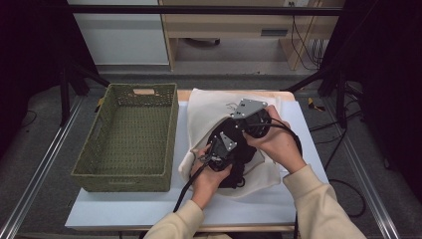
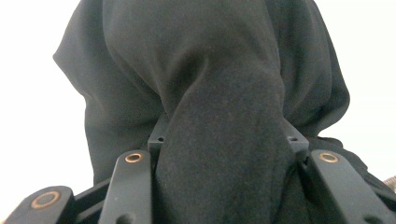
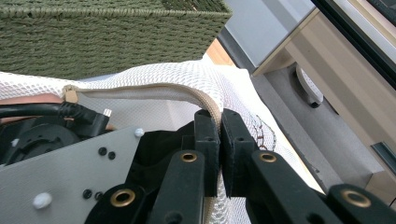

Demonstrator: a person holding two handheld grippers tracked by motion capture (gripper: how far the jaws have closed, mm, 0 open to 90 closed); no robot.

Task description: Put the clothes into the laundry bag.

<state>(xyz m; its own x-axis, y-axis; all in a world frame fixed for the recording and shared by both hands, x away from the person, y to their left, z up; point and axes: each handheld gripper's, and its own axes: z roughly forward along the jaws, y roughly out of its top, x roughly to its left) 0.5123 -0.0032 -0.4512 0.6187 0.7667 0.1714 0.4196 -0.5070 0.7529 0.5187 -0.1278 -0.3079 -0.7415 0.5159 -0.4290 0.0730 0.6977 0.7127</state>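
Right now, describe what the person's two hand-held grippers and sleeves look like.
Both are black two-jaw tools. The left hand-held gripper and the right hand-held gripper each carry a grey three-cornered plate on top and trail a black cable. The jaws pivot on links with brass-coloured rivets. The person wears cream long sleeves.

The high view looks forward and down from above the person's side of the table (image 1: 149,209), taking in the whole tabletop. The left gripper view sits very close — dark cloth (image 2: 219,116) pressed against its lens. The right gripper view, also close, faces toward ten o'clock on the table, past white mesh (image 3: 187,77) to the green woven basket (image 3: 93,42) — which the high view (image 1: 127,144) shares.
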